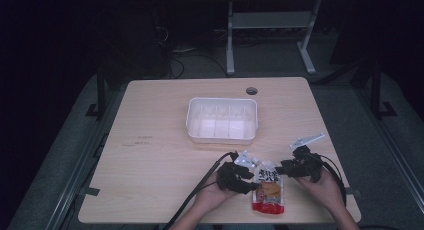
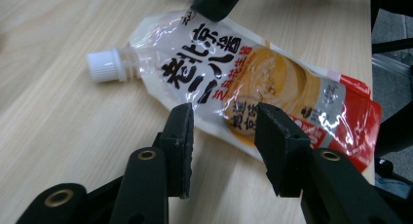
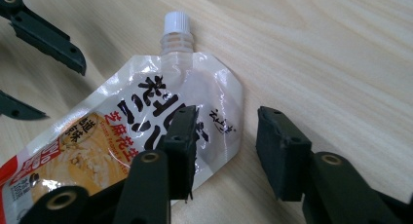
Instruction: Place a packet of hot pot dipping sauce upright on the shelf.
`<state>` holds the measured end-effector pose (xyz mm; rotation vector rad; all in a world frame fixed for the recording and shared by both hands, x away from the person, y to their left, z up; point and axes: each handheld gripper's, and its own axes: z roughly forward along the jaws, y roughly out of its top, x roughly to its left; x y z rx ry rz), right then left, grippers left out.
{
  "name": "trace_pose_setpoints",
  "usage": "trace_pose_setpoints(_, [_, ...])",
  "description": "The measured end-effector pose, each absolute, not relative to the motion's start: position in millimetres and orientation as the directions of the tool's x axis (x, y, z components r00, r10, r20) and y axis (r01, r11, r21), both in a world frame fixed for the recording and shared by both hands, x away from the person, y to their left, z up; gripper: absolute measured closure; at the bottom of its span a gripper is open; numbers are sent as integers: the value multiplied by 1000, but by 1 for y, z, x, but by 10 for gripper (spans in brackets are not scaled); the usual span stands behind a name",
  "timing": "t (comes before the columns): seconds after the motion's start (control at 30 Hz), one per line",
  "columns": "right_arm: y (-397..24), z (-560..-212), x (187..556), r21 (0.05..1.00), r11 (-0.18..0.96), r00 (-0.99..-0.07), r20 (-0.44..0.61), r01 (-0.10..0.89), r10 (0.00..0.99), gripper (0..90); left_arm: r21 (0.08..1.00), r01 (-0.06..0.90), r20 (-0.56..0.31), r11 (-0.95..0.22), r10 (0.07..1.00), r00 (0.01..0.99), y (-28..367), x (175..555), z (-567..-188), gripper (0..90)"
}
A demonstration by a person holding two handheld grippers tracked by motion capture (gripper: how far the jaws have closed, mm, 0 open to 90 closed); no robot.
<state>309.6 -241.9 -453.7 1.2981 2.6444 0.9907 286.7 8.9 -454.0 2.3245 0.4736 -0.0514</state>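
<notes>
I see a spouted sauce pouch [image 1: 268, 188] lying flat on the wooden table [image 1: 150, 155], nearer to me than the white plastic bin [image 1: 222, 119], with its white screw cap [image 2: 103, 65] toward the bin. My left gripper [image 2: 221, 131] stands wide over the pouch's near edge, holding nothing. My right gripper [image 3: 226, 136] is also wide, astride the pouch's edge near the cap, gripping nothing.

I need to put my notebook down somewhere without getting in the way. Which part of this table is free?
The wide bare stretch of the wooden table, left of the white plastic bin, is free; so is the strip right of the bin. The near edge is crowded: the left gripper and right gripper flank the spouted sauce pouch.
</notes>
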Motion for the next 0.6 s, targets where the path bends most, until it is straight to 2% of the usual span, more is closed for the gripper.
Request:
trace_pose_setpoints(0.23, [-238, -458, 310, 539, 464, -654, 236, 703, 718, 664, 656, 356, -172, -665, 327, 929, 4, 289, -460, 577])
trace_pose_setpoints(0.43, [-238, -460, 310, 535, 451, -649, 265, 714, 713, 748, 652, 358, -163, -669, 337, 927, 3, 289, -461, 561])
trace_pose_setpoints(0.53, [-236, -459, 309, 534, 451, -651, 275, 715, 707, 831, 653, 361, -165, -666, 341, 926, 4, 290, -461, 551])
trace_pose_setpoints(0.6, [-236, -459, 309, 536, 453, -654, 273, 713, 706, 842, 653, 365, -166, -664, 344, 924, 4, 290, -461, 545])
